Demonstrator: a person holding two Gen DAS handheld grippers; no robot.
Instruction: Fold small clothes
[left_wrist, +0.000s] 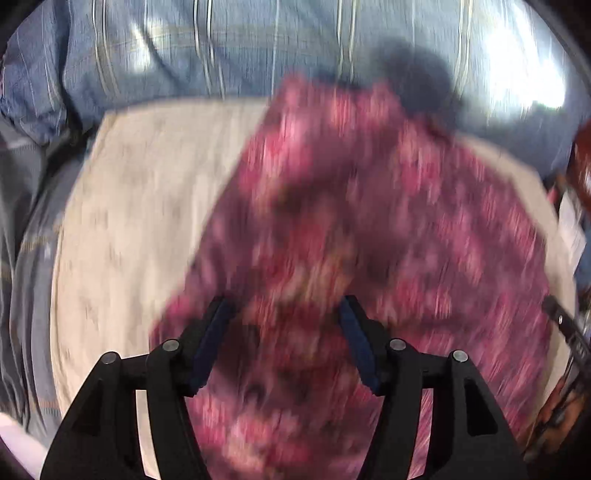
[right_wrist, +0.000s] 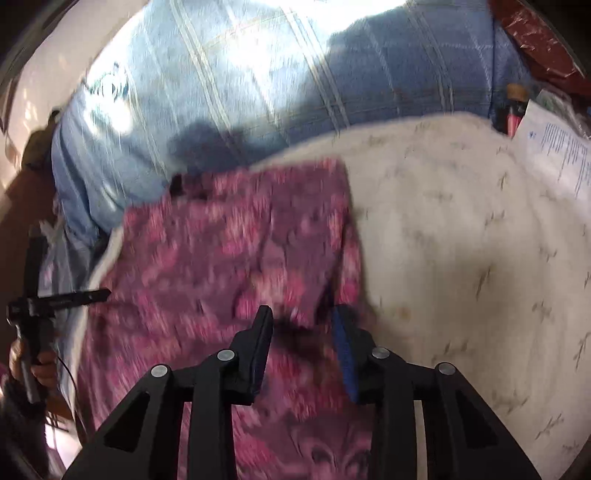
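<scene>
Across the middle of both frames lies the pink patterned garment (left_wrist: 369, 229), spread on a cream cloth (left_wrist: 140, 206) that covers a blue striped bedspread (left_wrist: 258, 48). Everything's smeared with motion blur, so seams and hems are hard to read. Left gripper (left_wrist: 284, 306) at the bottom of its frame: fingers spread wide, nothing between them, garment right beneath. Right gripper (right_wrist: 303, 314) too — fingers apart, empty, hovering over the garment's right-hand edge (right_wrist: 351, 236) where it meets cream cloth. That fabric looks thin, soft and floppy; it should weigh next to nothing and sag wherever it isn't held. Best bet, I'd say: pinch a corner or hem on each side, not the middle, so the fold drops straight.
</scene>
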